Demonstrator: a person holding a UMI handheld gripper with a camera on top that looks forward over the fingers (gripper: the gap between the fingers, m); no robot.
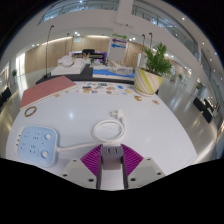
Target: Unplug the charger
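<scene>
White table point(150, 125) surface fills most of what lies ahead of the gripper point(113, 160), whose magenta pads point(96, 158) stand close together with a small white charger point(111, 152) pinched between them, so the jaws look closed on it. From the charger a white cable point(108, 128) loops forward in a loose ring on the table just beyond the fingers. To the left of the fingers lies a white power strip point(39, 143) with pale blue sockets, its cord running toward the gripper; the charger sits apart from it. Farther off, a row of small items point(100, 88) lies across the table, with a potted plant point(153, 70) in a yellow-striped pot at the far right.
</scene>
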